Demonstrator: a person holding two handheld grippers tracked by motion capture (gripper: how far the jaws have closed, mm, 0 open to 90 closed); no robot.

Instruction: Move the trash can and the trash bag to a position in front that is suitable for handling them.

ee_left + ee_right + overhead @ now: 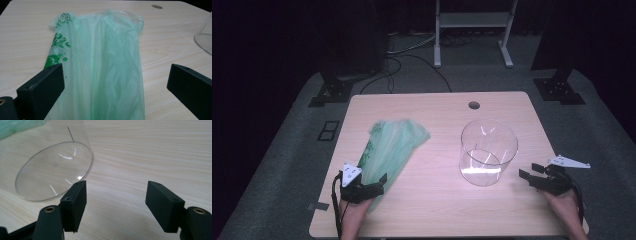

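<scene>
A pale green plastic bag [389, 147] with dark green leaf print lies flat on the left half of the wooden table [437, 210]. My left gripper [364, 182] sits at the bag's near end. In the left gripper view the bag [105, 65] runs between the wide-open jaws of that gripper [116, 72], and neither pad presses on it. A clear round container [488, 152] stands upright on the right half. My right gripper [530, 171] hovers just right of it, open and holding nothing. In the right gripper view the container [53, 170] lies to the left of the right gripper [116, 187].
A round cable hole [473, 105] sits near the table's far edge. Behind the table are a white stand [472, 20], black stand feet [329, 92] and floor cables [412, 57]. Bare wood lies between the bag and the container. The container's edge [205, 37] shows at the right of the left gripper view.
</scene>
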